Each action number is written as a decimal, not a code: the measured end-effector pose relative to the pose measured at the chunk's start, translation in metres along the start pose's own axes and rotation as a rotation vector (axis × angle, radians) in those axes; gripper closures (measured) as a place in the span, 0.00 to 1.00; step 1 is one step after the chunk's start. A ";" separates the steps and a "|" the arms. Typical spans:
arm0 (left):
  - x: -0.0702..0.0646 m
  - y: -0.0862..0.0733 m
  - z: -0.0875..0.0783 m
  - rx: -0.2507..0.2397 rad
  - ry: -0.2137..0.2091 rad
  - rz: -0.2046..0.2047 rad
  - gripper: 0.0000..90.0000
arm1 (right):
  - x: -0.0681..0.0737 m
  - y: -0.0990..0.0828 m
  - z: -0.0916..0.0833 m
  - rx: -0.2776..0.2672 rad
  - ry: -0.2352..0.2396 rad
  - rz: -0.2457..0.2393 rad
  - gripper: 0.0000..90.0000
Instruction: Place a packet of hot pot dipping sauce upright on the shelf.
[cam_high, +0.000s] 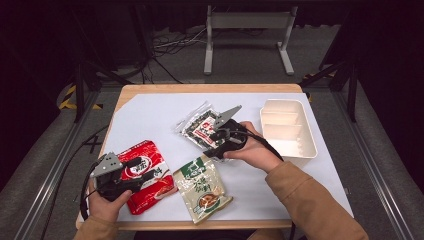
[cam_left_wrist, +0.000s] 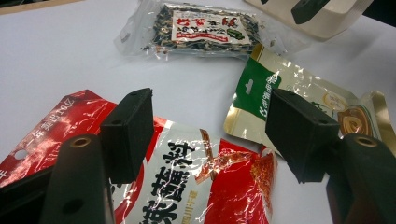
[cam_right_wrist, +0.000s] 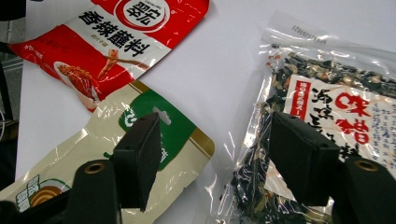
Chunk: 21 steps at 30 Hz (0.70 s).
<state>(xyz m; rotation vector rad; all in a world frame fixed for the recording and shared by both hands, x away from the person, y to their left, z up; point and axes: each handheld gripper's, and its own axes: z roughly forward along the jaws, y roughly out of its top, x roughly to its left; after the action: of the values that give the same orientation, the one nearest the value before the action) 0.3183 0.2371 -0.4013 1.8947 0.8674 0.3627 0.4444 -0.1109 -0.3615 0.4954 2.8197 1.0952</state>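
Seaweed packet (cam_right_wrist: 322, 121) lies just beneath the right hand-held gripper (cam_right_wrist: 219, 154), jaws wide, gripping nothing.

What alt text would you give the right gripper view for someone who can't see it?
The right gripper hangs open over a white table, between a green and cream pouch and a clear packet of dark dried food. A red sauce pouch lies beyond.
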 end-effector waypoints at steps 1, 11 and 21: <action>0.000 0.000 0.000 -0.001 -0.001 0.004 0.37 | -0.001 0.000 0.002 0.002 0.009 0.005 0.38; 0.000 0.000 0.000 0.004 -0.004 -0.001 0.37 | -0.007 0.002 0.022 0.024 0.079 0.020 0.38; 0.000 0.000 0.001 0.008 -0.001 0.005 0.37 | -0.005 -0.002 0.039 0.055 0.102 0.026 0.37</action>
<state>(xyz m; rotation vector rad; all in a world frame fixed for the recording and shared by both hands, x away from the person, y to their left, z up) 0.3184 0.2367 -0.4019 1.9051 0.8643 0.3615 0.4561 -0.0887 -0.3917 0.4954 2.9468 1.0793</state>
